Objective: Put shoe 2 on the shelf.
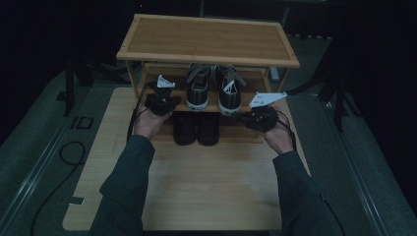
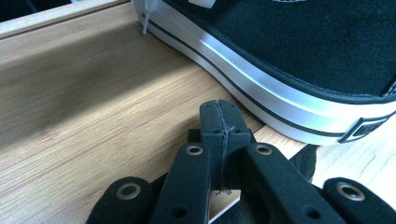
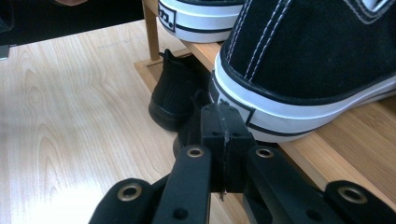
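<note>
Pair of black canvas sneakers with white soles [image 1: 212, 88] on the bamboo rack's middle shelf [image 1: 179, 105], heels at its front edge, between left gripper [image 1: 160, 101] and right gripper [image 1: 258, 118], both clamped empty, flanking equally near.

Dark, perhaps black boots [image 1: 196, 129] under the wooden rack's [image 1: 206, 39] middle shelf.

Two black sneakers [image 1: 214, 88] sit on the bamboo rack's [image 1: 206, 39] middle shelf, flanked by the left gripper [image 1: 161, 101] and right gripper [image 1: 260, 115].
</note>
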`<act>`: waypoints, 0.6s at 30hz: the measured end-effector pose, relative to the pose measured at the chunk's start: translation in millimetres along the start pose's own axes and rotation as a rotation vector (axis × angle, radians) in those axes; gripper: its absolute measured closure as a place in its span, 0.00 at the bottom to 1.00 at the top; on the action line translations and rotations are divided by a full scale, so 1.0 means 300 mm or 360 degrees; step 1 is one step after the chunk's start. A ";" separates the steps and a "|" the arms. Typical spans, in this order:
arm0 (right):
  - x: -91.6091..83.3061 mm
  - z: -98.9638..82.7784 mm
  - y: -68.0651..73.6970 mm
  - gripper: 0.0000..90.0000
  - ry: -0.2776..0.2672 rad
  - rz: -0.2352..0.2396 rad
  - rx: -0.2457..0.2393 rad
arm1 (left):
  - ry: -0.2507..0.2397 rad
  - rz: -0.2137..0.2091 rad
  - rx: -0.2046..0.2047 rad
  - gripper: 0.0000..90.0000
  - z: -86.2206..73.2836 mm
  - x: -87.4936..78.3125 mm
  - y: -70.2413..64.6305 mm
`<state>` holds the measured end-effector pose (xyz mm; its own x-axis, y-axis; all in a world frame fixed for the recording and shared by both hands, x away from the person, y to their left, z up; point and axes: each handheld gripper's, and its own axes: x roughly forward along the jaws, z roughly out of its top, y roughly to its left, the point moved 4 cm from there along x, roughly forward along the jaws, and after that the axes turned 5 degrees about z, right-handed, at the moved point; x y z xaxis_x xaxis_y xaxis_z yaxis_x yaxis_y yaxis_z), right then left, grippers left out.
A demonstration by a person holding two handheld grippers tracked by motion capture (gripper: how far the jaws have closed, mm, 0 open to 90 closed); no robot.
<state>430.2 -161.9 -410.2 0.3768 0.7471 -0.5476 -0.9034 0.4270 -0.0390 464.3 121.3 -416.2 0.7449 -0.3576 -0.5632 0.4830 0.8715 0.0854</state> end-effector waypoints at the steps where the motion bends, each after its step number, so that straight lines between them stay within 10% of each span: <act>1: 0.003 0.004 0.001 1.00 0.0001 0.0003 -0.0004 | -0.0001 0.0000 -0.0001 1.00 0.000 0.000 0.000; 18: 0.053 0.033 0.016 1.00 0.0016 0.0058 -0.0023 | -0.0005 0.0002 -0.0006 1.00 -0.001 0.000 0.000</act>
<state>433.9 -142.8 -410.8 0.3418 0.7566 -0.5574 -0.9193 0.3922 -0.0313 464.2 121.3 -416.4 0.7470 -0.3575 -0.5605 0.4802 0.8732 0.0832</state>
